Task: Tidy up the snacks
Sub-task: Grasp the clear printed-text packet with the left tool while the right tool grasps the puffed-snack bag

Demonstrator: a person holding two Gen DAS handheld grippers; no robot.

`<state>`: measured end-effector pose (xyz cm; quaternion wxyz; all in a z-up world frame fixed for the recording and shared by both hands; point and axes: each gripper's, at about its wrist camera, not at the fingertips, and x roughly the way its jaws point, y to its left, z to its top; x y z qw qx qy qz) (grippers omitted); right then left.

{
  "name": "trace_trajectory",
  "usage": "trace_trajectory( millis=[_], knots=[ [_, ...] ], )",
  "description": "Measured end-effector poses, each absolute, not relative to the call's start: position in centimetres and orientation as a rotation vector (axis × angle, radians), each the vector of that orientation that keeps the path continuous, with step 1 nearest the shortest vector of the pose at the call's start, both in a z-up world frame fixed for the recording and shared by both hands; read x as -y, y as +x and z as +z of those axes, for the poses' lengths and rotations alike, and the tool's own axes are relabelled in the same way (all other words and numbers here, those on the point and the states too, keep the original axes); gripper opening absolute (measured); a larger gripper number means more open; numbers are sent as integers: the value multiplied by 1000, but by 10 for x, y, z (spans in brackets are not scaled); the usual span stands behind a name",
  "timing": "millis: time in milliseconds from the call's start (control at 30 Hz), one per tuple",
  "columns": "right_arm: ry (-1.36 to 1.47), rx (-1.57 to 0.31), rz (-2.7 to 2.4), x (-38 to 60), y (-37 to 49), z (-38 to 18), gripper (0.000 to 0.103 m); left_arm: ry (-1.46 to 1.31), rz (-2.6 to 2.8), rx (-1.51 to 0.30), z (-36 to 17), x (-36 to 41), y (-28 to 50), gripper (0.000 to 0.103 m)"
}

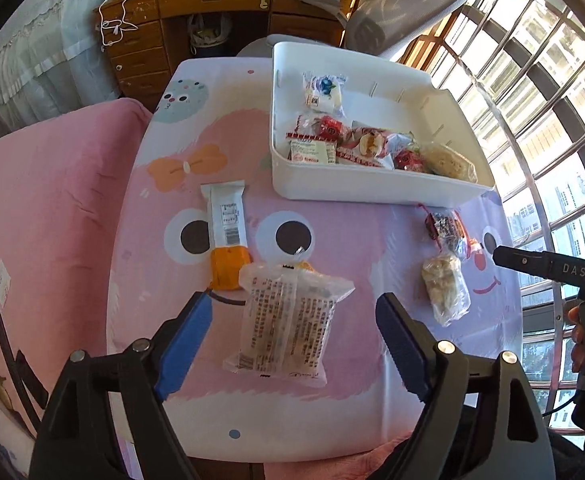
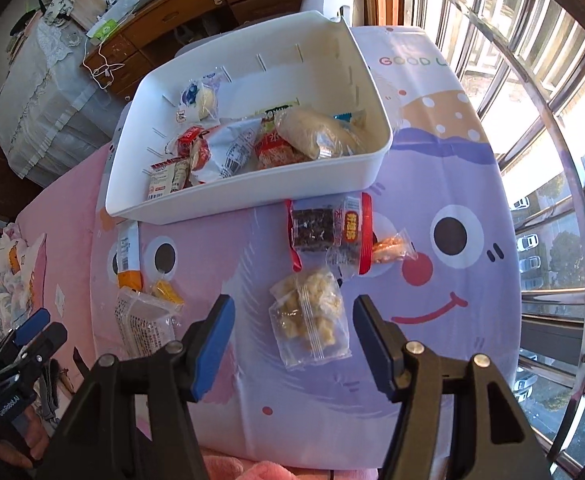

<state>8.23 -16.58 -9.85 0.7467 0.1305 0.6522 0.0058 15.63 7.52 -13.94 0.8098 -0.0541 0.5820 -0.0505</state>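
both claws hang open and empty, left gripper (image 1: 294, 316) straddling a clear packet (image 1: 286, 324), right gripper (image 2: 292, 320) a crumbly bag (image 2: 310, 318) (bound for the white bin (image 2: 252, 196)).

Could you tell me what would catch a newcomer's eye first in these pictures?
Probably the white bin at the far side of the cartoon-face cloth, already half full of wrapped snacks. Next, each open gripper hanging over a loose packet: the left gripper over a printed clear packet, the right gripper over a crumbly one.
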Motion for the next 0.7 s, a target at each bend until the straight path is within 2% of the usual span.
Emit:
trace_trajectory(
  millis=[433,700],
  knots=[
    [453,-1617,-96,165,72,-160,64,-156,-59,-1400,-215,-82,139,85],
    [461,-1694,-233,165,73,-194,65,-153,-63,-1449,-242,-82,143,86]
  ],
)
